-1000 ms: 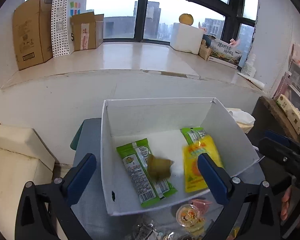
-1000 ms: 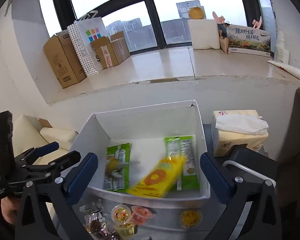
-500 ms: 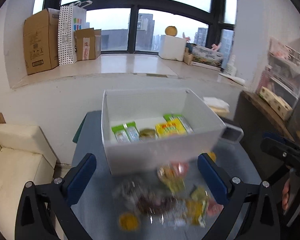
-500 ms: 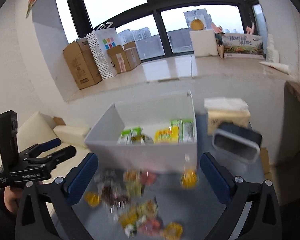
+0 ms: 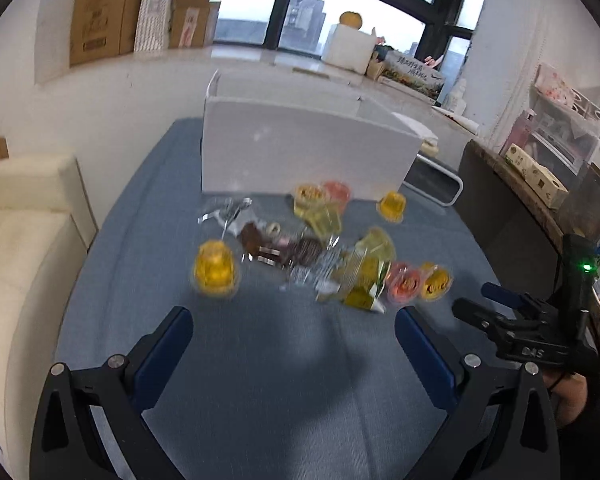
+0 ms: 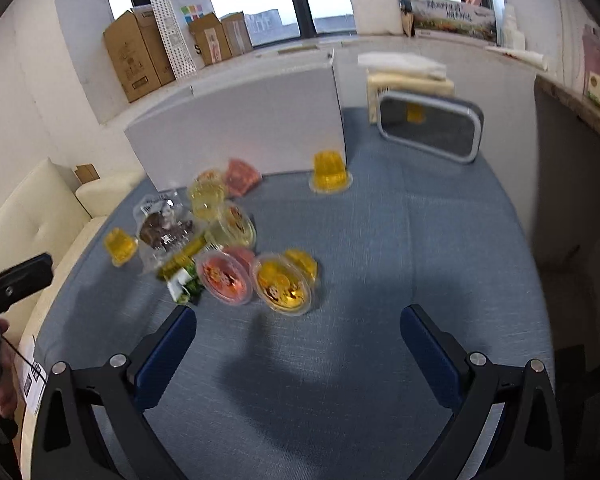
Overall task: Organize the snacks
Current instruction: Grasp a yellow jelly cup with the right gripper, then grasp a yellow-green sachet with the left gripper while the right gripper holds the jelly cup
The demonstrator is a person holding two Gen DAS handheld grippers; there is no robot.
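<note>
Most snacks are lying loose on the blue desk, just before the white box. Both the left gripper and right gripper are hanging empty, fingers apart. Much sorting looks left.

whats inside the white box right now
From both wrist views only the outer walls of the white box show; its inside is hidden by the near wall. Jelly cups and wrapped snacks lie on the blue cloth in front.
</note>
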